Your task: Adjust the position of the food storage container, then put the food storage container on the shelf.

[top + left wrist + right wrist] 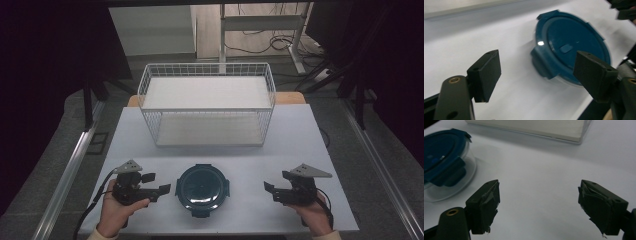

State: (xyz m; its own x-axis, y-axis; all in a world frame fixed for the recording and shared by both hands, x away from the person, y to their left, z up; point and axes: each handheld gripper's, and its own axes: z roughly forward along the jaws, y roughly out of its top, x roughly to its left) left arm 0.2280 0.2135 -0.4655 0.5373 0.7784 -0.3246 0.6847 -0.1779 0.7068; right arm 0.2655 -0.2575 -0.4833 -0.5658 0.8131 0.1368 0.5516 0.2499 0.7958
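A round clear container with a dark blue clip lid sits on the white table near its front edge, between my two grippers. My left gripper is just left of it, open, jaws pointing at it, nothing between them. In the left gripper view the container lies just past the open jaws, one side clip facing me. My right gripper is open to the right of the container, a gap of bare table between. The right gripper view has the container at far left, beyond the open jaws.
A white wire basket with a shelf stands at the back middle of the table; its base edge runs along the top of the right gripper view. Table legs and cables lie on the floor behind.
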